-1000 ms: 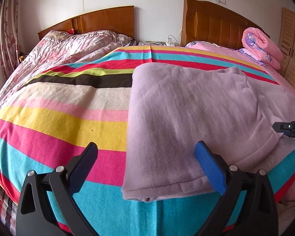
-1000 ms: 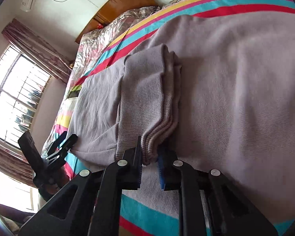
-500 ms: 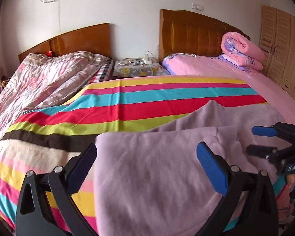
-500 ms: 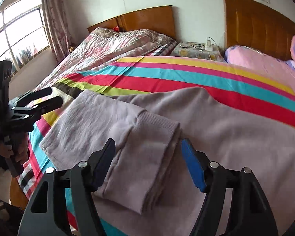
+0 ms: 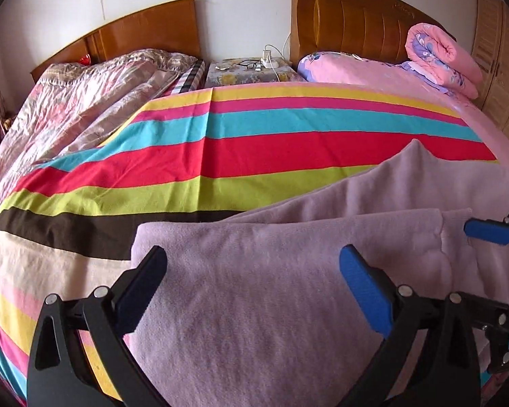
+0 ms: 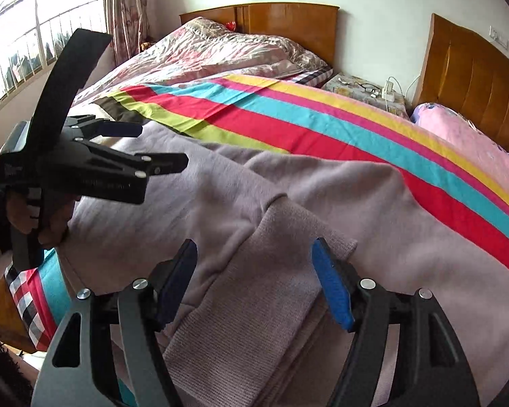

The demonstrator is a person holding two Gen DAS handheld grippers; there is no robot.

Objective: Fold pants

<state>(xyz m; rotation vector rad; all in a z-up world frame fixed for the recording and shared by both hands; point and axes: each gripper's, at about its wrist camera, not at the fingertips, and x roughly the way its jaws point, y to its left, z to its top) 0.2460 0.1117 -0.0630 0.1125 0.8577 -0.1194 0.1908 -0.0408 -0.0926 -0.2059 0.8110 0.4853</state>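
Lilac-grey pants (image 5: 254, 305) lie folded over on the striped blanket (image 5: 271, 142) at the bed's near edge. In the right wrist view the pants (image 6: 322, 196) show a ribbed cuff end (image 6: 254, 305) folded on top. My left gripper (image 5: 251, 288) is open and empty, hovering above the pants; it also shows in the right wrist view (image 6: 152, 149) at the left. My right gripper (image 6: 254, 285) is open and empty, just above the ribbed cuff; its blue finger (image 5: 488, 232) shows at the right edge of the left wrist view.
A floral quilt (image 5: 68, 101) covers the left bed. A nightstand (image 5: 247, 71) with a power strip and glasses stands between two wooden headboards. A rolled pink quilt (image 5: 441, 57) lies on the pink bed at the right. A window (image 6: 34, 27) is at the left.
My right gripper let go of the ribbed cuff fold, opened and lifted back. My left gripper rose and moved toward the right one. The pants lie still.
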